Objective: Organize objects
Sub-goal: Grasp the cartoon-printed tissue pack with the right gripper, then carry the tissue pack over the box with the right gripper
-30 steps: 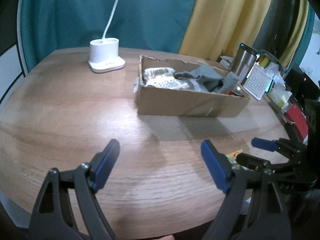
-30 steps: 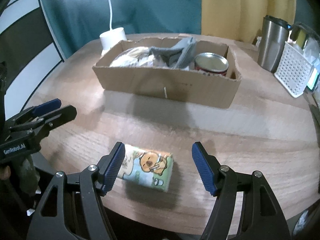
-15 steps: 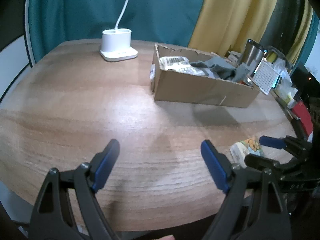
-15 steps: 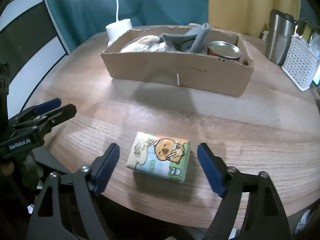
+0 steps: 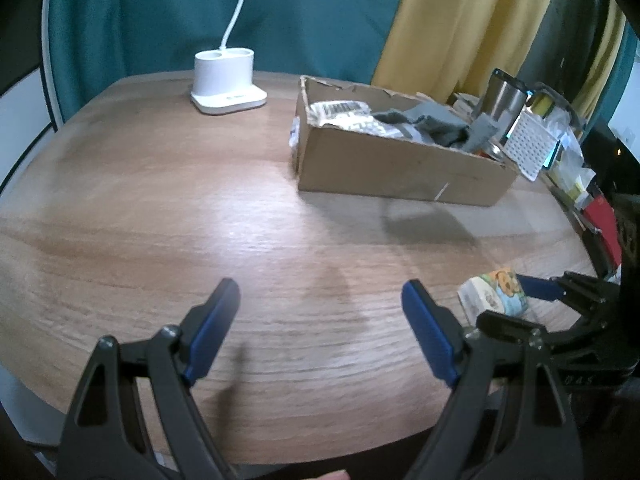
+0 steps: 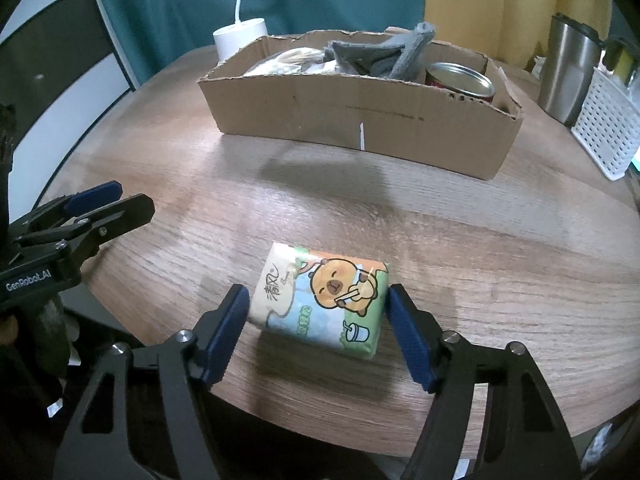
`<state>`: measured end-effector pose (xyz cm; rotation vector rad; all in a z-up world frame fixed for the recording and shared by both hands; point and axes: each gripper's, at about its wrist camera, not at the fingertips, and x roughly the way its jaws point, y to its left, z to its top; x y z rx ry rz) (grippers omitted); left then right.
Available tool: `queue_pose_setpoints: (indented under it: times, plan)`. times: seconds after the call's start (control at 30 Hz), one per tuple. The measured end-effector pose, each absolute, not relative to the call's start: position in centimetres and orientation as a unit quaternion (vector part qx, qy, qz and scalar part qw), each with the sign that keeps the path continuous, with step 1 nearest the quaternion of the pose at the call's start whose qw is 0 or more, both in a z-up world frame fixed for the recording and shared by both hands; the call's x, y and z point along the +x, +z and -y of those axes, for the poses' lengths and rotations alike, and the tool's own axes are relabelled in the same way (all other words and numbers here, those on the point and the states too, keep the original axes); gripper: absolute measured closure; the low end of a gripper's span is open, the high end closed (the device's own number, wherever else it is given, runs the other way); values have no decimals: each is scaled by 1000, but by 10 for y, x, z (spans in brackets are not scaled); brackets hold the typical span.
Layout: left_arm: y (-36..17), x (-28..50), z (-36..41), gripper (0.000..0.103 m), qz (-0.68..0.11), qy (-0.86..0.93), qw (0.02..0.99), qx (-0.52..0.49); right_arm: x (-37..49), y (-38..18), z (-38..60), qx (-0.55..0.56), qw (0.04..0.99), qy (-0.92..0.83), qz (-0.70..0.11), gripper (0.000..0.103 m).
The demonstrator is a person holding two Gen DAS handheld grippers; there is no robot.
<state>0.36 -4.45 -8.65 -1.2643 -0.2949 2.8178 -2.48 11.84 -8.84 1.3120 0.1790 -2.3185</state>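
A tissue pack (image 6: 324, 294) with a cartoon bear lies on the wooden table near its front edge. My right gripper (image 6: 318, 332) is open, its blue pads on either side of the pack's near end, close to or just touching it. The pack also shows in the left wrist view (image 5: 494, 294), with the right gripper (image 5: 560, 300) around it. My left gripper (image 5: 320, 332) is open and empty above bare table, left of the pack. A cardboard box (image 6: 360, 120) further back holds a grey cloth (image 6: 384, 54), a can (image 6: 460, 80) and packets.
A white lamp base (image 5: 226, 82) stands at the back left. A steel tumbler (image 6: 568, 68) and a white perforated basket (image 6: 608, 128) stand right of the box. Clutter lines the right table edge (image 5: 592, 200). The left gripper shows in the right wrist view (image 6: 92, 208).
My right gripper has moved forward so its pads now flank the tissue pack, and the jaws have narrowed slightly. My left gripper has drifted back and left, away from the box.
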Motion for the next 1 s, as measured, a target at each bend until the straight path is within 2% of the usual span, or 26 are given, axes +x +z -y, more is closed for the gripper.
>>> queue_pose_setpoints:
  times: [1.0]
  plan:
    - [-66,-33,13,18,67,910,36,-407,-57,-53,-187,435,188,-880,-4,30]
